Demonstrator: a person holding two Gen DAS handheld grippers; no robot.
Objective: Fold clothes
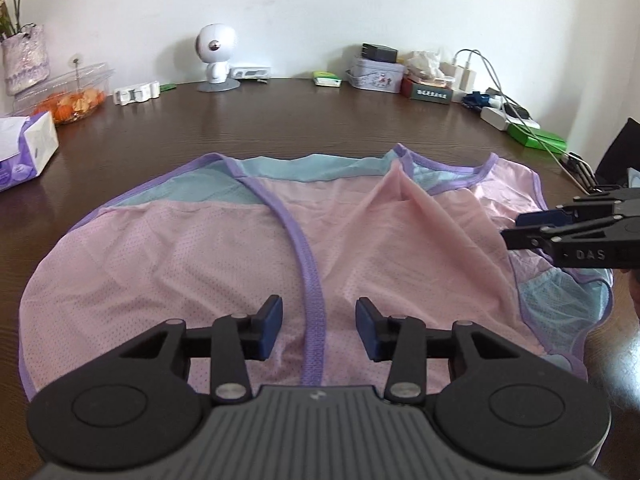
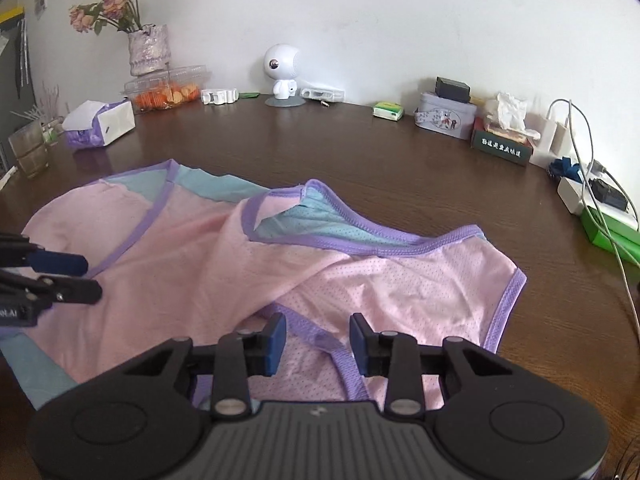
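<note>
In your left wrist view, your left gripper [image 1: 319, 328] hangs low over the pink mesh garment [image 1: 192, 264], its blue pads spread wide apart with nothing between them but the purple trim band [image 1: 310, 292] that runs down the cloth beneath the gap. The garment lies spread on the dark wooden table [image 1: 280, 120], with its teal panels along the far edge and a raised pink fold [image 1: 404, 188] near the middle. Bare wood lies open beyond that far edge up to the clutter by the wall: a white round-headed figure [image 1: 216, 56], a tin box [image 1: 374, 74] and a tissue pack [image 1: 24, 148] at the left. Your right gripper [image 1: 520, 228] reaches in from the right edge above the cloth, fingers only slightly parted, holding nothing that you can see. In your right wrist view, that right gripper [image 2: 318, 346] sits with pads wide apart and empty, over a purple-edged hem [image 2: 336, 352] at the near side of the garment [image 2: 400, 280]. The garment's right-hand edge, trimmed in purple, ends well short of the table's side, where green boxes [image 2: 612, 232] and white cables [image 2: 588, 184] crowd the rim. The left gripper [image 2: 86, 276] shows at the left edge, above the pink cloth, gripping nothing. Open tabletop [image 2: 360, 152] stretches between the garment's far edge and the vase of flowers [image 2: 149, 50]
</note>
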